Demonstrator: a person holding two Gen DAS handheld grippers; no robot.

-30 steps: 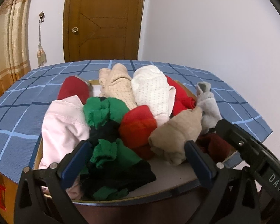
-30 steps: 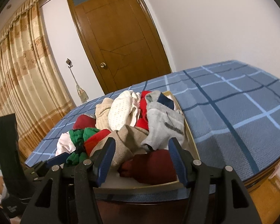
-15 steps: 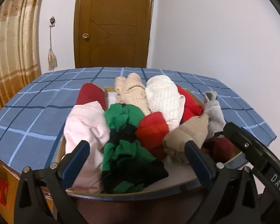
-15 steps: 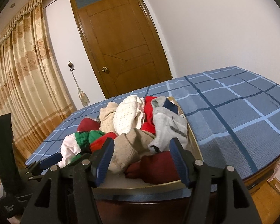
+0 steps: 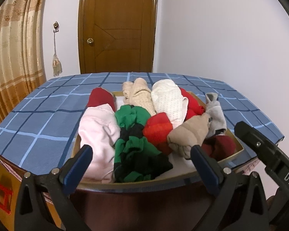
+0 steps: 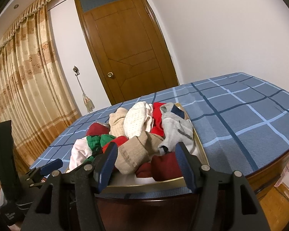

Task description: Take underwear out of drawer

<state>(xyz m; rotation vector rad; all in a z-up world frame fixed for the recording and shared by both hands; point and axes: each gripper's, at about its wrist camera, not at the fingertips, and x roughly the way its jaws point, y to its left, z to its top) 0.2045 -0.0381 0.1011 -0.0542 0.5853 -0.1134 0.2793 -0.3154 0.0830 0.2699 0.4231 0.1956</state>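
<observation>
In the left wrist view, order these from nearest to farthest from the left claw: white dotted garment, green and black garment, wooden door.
1. Green and black garment: front of the drawer, just beyond the left claw.
2. White dotted garment: toward the back, right of centre.
3. Wooden door: across the room.

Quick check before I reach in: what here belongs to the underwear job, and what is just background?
Job:
- drawer, open
- pile of folded garments inside it
- left gripper, open, empty
- right gripper, open, empty

Background:
- blue checked bedspread
- wooden door
- curtain
- tassel on the wall hook
</observation>
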